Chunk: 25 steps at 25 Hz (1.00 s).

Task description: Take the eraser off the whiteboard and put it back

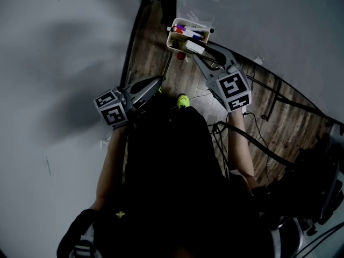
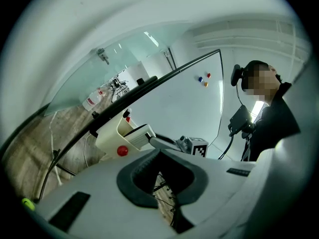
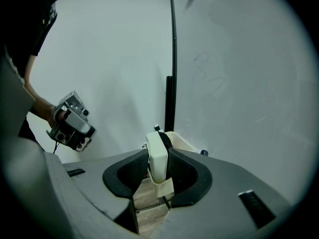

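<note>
A white eraser [image 1: 194, 48] [image 3: 158, 156] stands on edge between the pads of my right gripper [image 1: 196, 50] [image 3: 158, 169], which is shut on it. It hangs just above a cream tray [image 1: 173, 38] [image 3: 182, 142] at the lower edge of the whiteboard [image 1: 258, 20] [image 3: 239, 83]. In the left gripper view the eraser [image 2: 139, 136] rests against the tray's [image 2: 110, 136] rim. My left gripper [image 1: 159, 82] [image 2: 160, 156] hangs lower and to the left, away from the tray, shut on nothing.
Several markers [image 1: 188, 32] lie in the tray, and a red magnet [image 1: 181, 55] [image 2: 122, 150] sticks to its front. Small magnets [image 2: 204, 79] and a faint scribble [image 3: 207, 76] mark the board. Cables [image 1: 258, 138] trail over the wooden floor beside the stand's legs.
</note>
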{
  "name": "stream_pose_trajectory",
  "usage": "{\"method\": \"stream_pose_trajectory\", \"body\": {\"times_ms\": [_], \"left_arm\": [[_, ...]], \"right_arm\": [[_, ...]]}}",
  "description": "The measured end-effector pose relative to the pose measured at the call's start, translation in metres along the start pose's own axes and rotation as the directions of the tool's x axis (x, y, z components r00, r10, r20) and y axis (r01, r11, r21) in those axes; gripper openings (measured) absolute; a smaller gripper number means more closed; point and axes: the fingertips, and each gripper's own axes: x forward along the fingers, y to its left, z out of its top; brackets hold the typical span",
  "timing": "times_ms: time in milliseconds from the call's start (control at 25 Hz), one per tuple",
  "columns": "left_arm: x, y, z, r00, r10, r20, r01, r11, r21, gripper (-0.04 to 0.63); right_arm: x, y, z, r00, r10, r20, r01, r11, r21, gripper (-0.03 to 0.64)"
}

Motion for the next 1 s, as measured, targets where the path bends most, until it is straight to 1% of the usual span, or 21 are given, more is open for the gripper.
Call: {"method": "stream_pose_trajectory", "body": {"times_ms": [320,1000], "left_arm": [[-0.011,0.006,-0.002,1.0,0.026,-0.002,-0.026,0.999,-0.019,0.017],[-0.01,0.008,-0.002,1.0,0.021,-0.006,-0.022,0.999,-0.027,0.017]], "right_arm": [[0.011,0.005,-0.008,1.0,0.008,-0.022,-0.008,1.0,0.003,0.126],[0.018,0.002,-0.024,0.998,-0.007,-0.064,0.009,1.0,0.025,0.13]]}}
